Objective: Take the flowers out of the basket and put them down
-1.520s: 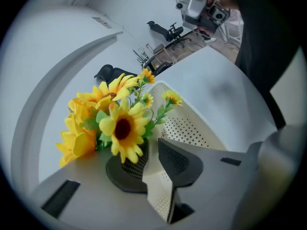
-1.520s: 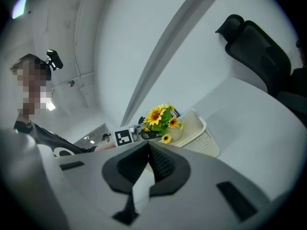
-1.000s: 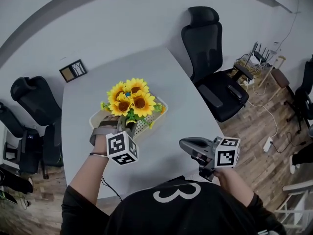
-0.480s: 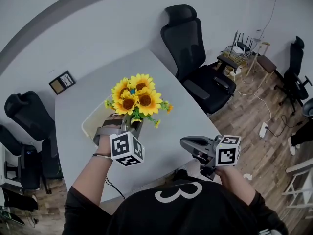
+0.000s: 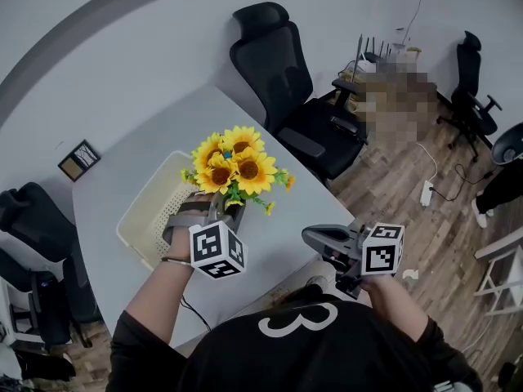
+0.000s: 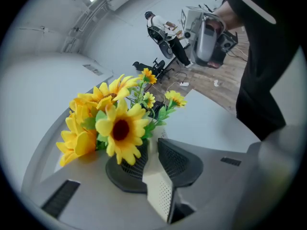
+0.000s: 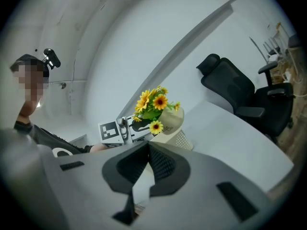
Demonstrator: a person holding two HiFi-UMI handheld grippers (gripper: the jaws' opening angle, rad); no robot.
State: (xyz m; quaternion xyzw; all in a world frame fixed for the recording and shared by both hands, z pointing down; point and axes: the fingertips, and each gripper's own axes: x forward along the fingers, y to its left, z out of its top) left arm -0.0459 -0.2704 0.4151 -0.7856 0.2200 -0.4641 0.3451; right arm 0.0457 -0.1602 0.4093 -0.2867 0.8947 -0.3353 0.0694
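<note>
A bunch of yellow sunflowers [image 5: 234, 163] with green leaves stands upright above the grey table [image 5: 122, 158], just right of the cream perforated basket [image 5: 143, 219]. My left gripper [image 5: 216, 208] is shut on the stems below the blooms. In the left gripper view the flowers [image 6: 112, 123] rise straight out of the dark jaws. My right gripper [image 5: 310, 238] hovers off the table's near right edge, shut with nothing in it. In the right gripper view its jaw tips meet [image 7: 146, 146], and past them show the flowers [image 7: 153, 103] and the basket [image 7: 176, 128].
A black office chair [image 5: 282, 88] stands beyond the table's far right side, and another black chair [image 5: 29, 211] at the left. A small framed picture [image 5: 79, 159] lies past the far left corner. Wooden floor with cables and furniture lies to the right.
The flowers, a second ago down in the basket, have come out of it and moved right with my left gripper. My right gripper has shifted slightly and stays shut.
</note>
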